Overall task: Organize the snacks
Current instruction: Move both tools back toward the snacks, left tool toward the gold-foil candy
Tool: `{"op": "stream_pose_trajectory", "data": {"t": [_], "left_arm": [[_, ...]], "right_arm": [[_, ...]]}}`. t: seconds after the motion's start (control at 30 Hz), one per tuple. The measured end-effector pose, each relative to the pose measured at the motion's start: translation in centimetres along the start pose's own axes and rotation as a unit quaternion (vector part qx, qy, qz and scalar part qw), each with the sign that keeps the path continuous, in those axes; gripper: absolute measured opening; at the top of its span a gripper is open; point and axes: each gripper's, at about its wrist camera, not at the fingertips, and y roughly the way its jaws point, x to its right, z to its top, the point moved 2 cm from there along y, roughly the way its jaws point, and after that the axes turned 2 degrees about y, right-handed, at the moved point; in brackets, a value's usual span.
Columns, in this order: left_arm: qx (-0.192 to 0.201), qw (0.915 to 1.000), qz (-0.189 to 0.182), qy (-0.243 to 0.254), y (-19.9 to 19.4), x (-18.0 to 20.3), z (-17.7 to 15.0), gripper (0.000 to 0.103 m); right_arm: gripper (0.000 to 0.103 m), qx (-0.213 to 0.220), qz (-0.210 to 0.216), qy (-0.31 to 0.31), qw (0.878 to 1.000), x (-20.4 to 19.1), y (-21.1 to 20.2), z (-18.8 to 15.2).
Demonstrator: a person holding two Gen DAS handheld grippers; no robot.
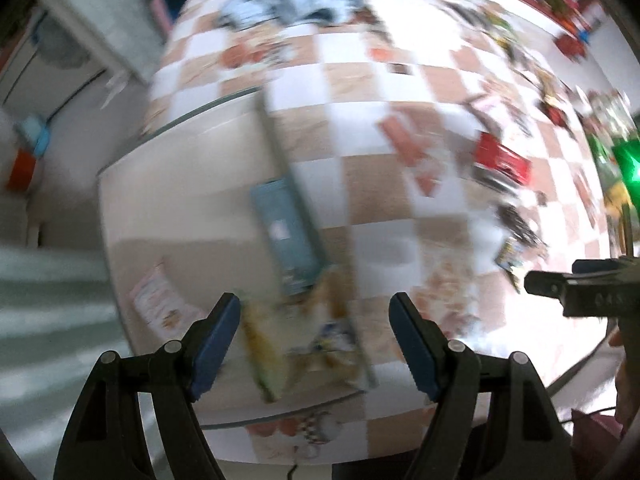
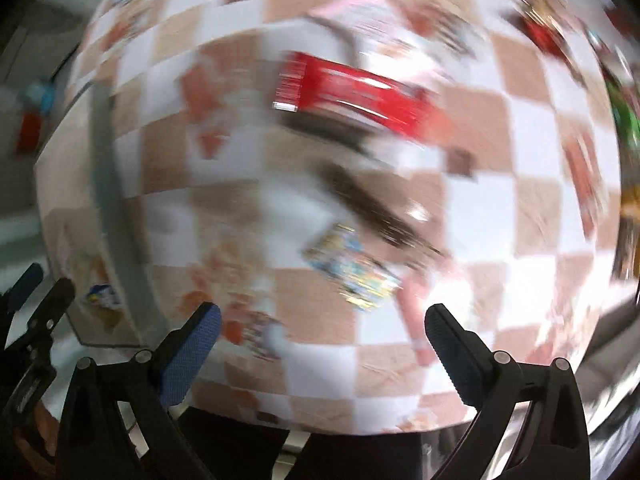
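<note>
Claws open above snack table

Left claw (image 1: pixel 315 344) hangs w/ jaws wide apart, nothing btwn them. Just beyond its tips, a yellow-and-blue snack packet (image 1: pixel 320 344) lies on a pale tray (image 1: pixel 180 184), w/ a teal box (image 1: pixel 288 236) past it along the tray's grey edge and a pale pink-printed packet (image 1: pixel 160 308) off to the left. Tray sits on the table (image 1: pixel 380 192), under a tan-and-white checked cloth; a red packet (image 1: pixel 502 158) lies farther right.

Right claw (image 2: pixel 322 354) also spread open, holding nothing. Ahead of it: a colourful foil packet (image 2: pixel 352 268), a pink stick-shaped item (image 2: pixel 416 320) just beside it, a dark brown wrapper (image 2: pixel 372 204) behind, then the red packet (image 2: pixel 360 96) farther off. All heavily blurred, so labels unreadable.
</note>
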Motion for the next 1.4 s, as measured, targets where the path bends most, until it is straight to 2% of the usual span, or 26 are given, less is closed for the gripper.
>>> {"op": "stream_pose_trajectory", "data": {"t": [0.17,0.3,0.53,0.7,0.93,1.1,1.23,1.4], "left_arm": [[-0.014,0.9985,-0.019,0.050,0.4,4.9,0.8,0.080],[-0.040,0.9955,-0.057,0.064,1.5,8.5,1.4,0.080],[-0.097,0.9906,-0.096,0.007,4.3,13.0,2.8,0.080],[-0.118,0.9866,-0.107,-0.037,6.1,15.1,3.5,0.080],[-0.131,0.9868,-0.084,-0.044,8.6,17.9,3.4,0.080],[-0.140,0.9875,-0.063,-0.036,9.8,18.3,3.1,0.080],[-0.140,0.9889,-0.042,-0.025,10.3,17.2,2.8,0.080],[-0.136,0.9890,-0.043,-0.040,10.3,14.4,2.8,0.080]], "right_arm": [[0.102,-0.006,0.004,0.055,0.998,4.8,0.4,-1.0],[0.102,-0.011,0.008,0.075,0.997,7.7,0.7,-2.1],[0.102,-0.019,0.018,0.100,0.995,12.4,0.9,-4.3],[0.102,-0.024,0.028,0.116,0.993,15.5,1.1,-5.8],[0.102,-0.033,0.038,0.130,0.990,18.6,1.6,-7.8],[0.102,-0.035,0.040,0.133,0.990,20.6,1.8,-9.5],[0.102,-0.035,0.040,0.127,0.990,20.5,1.8,-9.8],[0.102,-0.033,0.037,0.110,0.993,19.6,1.3,-9.5]]}}
